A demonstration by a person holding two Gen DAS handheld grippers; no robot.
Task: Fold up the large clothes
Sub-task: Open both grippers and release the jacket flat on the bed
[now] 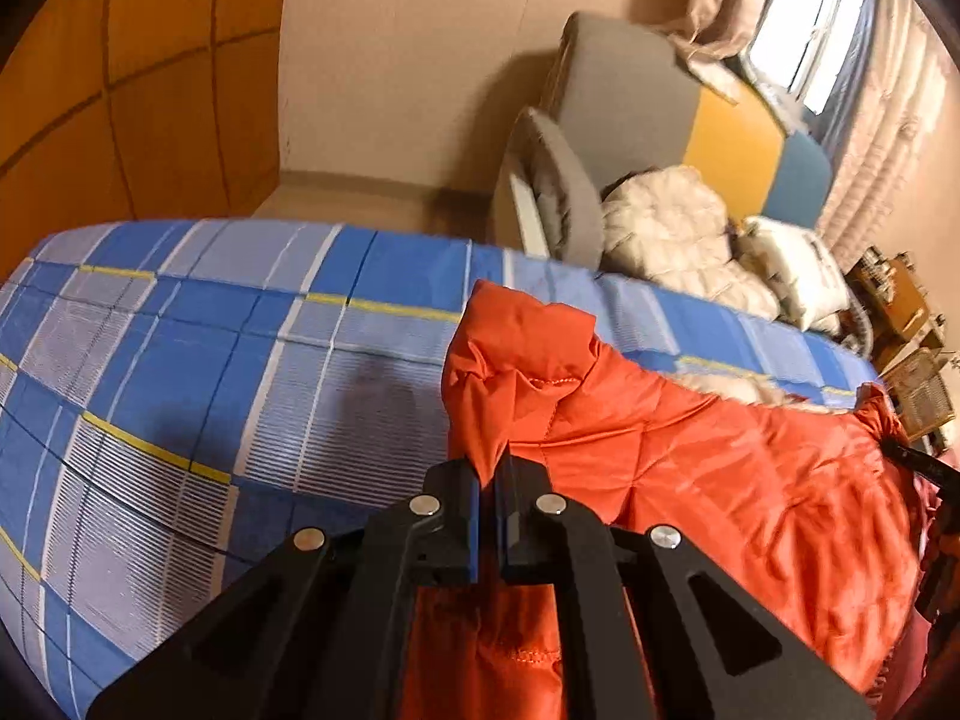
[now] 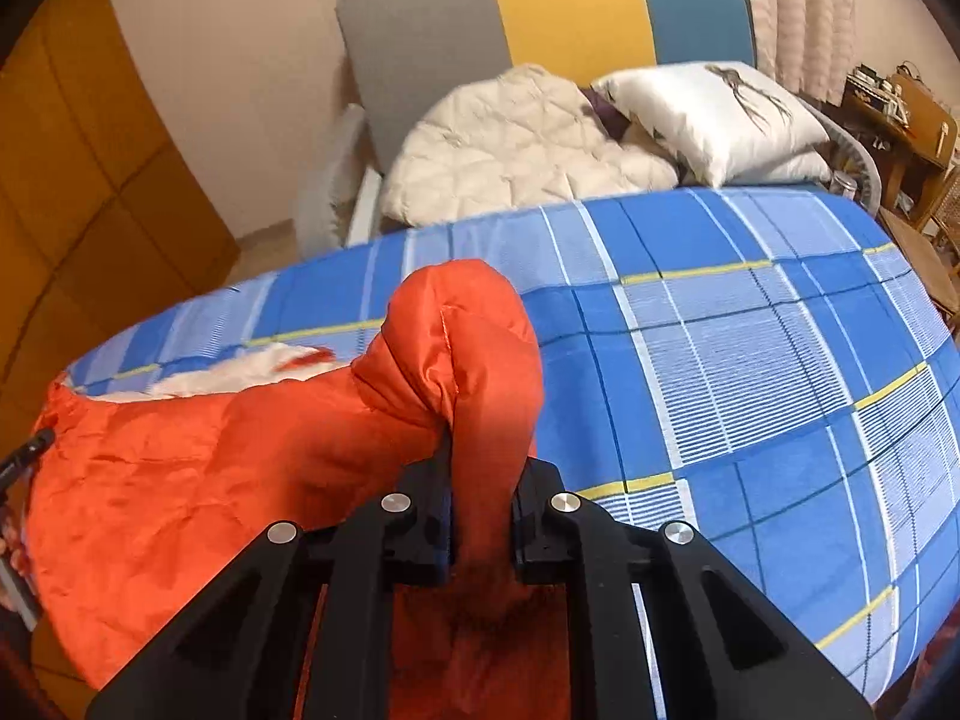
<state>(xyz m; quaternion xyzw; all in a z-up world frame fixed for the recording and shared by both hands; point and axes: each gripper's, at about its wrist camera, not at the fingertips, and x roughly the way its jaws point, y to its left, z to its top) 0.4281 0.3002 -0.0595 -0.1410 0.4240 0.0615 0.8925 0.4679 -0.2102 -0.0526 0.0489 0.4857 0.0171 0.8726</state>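
An orange puffer jacket (image 1: 690,480) lies on a bed with a blue checked sheet (image 1: 240,360). A strip of white lining (image 1: 738,387) shows at its far edge. My left gripper (image 1: 493,468) is shut on a thin bunch of the jacket's left side, which stands up in a peak above the fingers. In the right wrist view the jacket (image 2: 210,480) spreads to the left on the same sheet (image 2: 750,360). My right gripper (image 2: 483,468) is shut on a thick roll of its orange fabric, which arches up over the fingers.
Beyond the bed stands an armchair (image 2: 420,30) with a grey, yellow and blue back, holding a cream quilted coat (image 2: 516,138) and a white pillow (image 2: 714,108). Wooden wardrobe panels (image 1: 120,90) are at the left. Wooden furniture (image 2: 900,114) stands at the right.
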